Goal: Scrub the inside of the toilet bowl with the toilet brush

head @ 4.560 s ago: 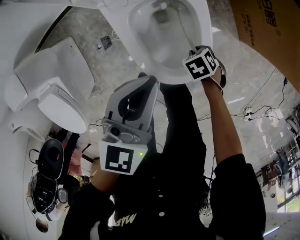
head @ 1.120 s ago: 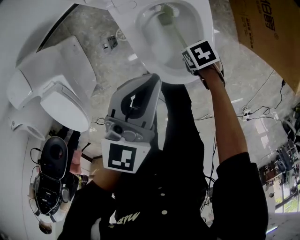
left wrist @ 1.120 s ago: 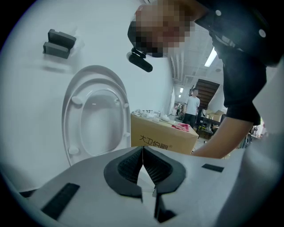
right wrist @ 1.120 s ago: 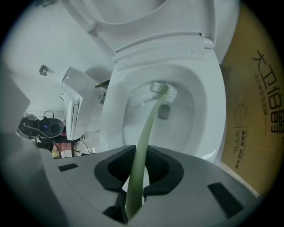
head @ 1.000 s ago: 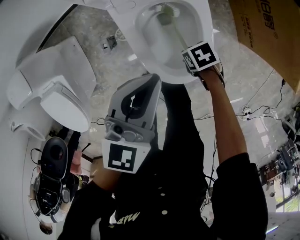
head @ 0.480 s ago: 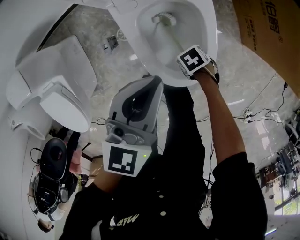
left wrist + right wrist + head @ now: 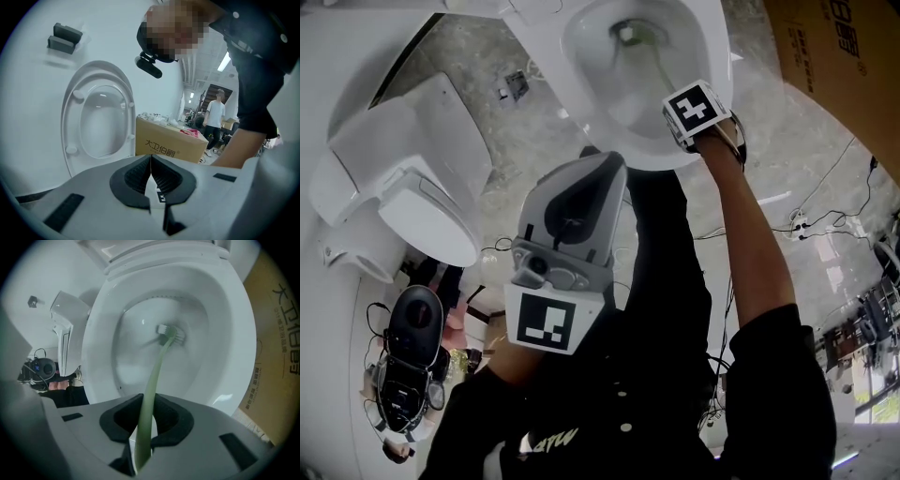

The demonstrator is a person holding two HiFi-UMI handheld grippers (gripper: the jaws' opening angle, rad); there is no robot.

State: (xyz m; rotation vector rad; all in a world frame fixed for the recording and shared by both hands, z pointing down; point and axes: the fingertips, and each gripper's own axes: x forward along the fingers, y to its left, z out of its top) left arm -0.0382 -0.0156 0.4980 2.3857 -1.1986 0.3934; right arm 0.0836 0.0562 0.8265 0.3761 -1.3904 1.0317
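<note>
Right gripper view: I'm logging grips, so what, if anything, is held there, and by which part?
The right gripper is shut on the toilet brush, on its green handle, far from the bristle head in the toilet bowl.

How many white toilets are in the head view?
2: the open white ceramic toilet bowl at top centre; a closed-lid white toilet at left. Others may be hidden.

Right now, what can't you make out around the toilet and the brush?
Right gripper view: toilet brush head motion-blurred, bristles unreadable.
Same view: brush handle near end buried in the right gripper jaws.
Head view: toilet bowl far rim cut by the top edge.
Head view: right gripper's jaws hide behind its marker cube.
</note>
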